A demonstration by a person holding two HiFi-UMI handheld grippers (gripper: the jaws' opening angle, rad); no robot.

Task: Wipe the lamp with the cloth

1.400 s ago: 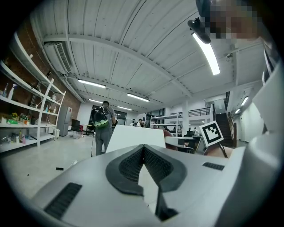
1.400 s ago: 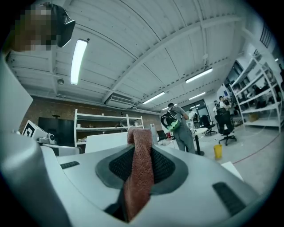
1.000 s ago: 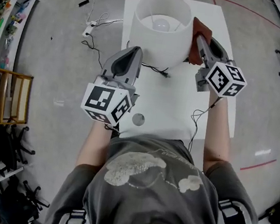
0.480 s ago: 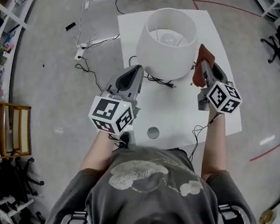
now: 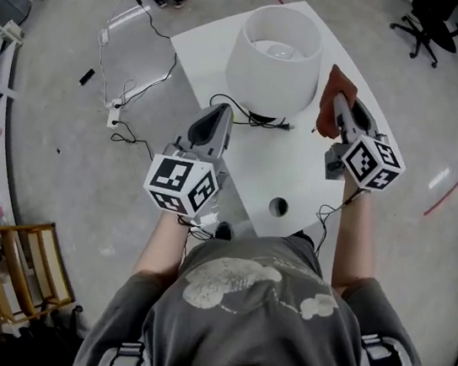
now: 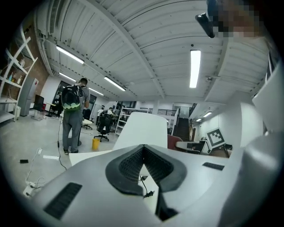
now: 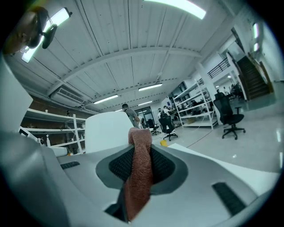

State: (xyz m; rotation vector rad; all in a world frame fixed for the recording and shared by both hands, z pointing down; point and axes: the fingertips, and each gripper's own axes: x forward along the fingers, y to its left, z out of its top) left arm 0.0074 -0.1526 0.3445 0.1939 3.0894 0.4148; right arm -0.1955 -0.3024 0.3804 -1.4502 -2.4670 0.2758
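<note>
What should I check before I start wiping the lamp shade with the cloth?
1. Cloth held: ok. The right gripper is shut on the cloth.
2. Cloth next to the lamp shade: ok, it is beside the shade's right side. Contact: cannot tell.
3. Left gripper free: ok, fingers together on nothing.
4. Lamp steadied: not ok, the left gripper is apart from it.
5. Cable out of the way: not ok, it lies loose on the table at the lamp's foot.
</note>
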